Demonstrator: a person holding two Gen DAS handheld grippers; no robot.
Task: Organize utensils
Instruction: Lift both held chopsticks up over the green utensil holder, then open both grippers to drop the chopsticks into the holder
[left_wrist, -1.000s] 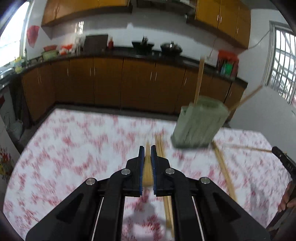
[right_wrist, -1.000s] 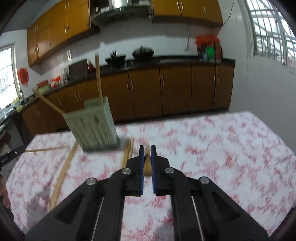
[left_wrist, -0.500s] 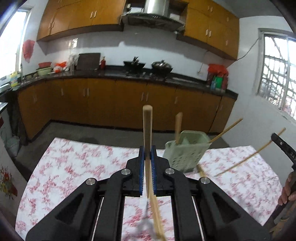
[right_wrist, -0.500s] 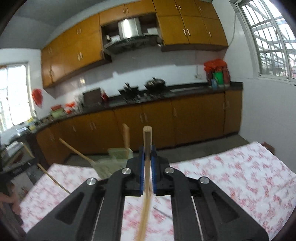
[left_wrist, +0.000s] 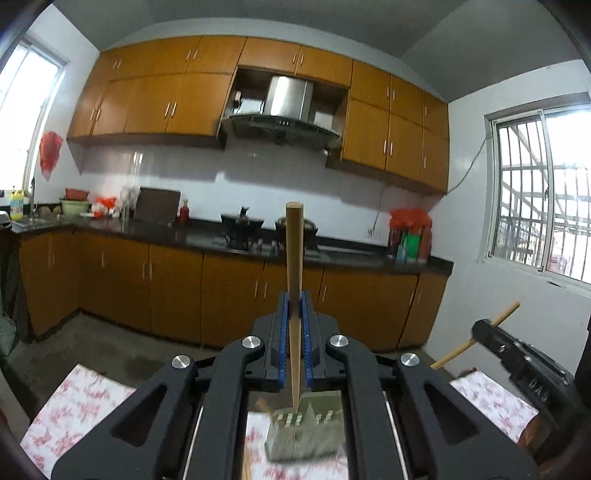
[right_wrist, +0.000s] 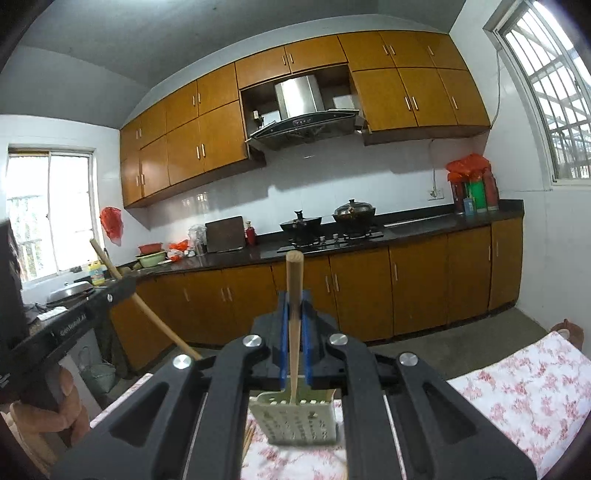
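Both grippers, left (left_wrist: 294, 325) and right (right_wrist: 294, 325), clamped mid-shaft on stiff, light, slippery chopsticks (left_wrist: 294, 258) over the holder (right_wrist: 295, 417).

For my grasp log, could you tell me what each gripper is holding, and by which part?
The left gripper pinches one chopstick around mid-length. The right gripper holds another chopstick nearer its blunt top.

White lettering "GenRobot.AI" along the left claw's black body (right_wrist: 74, 328) (partly blurred)
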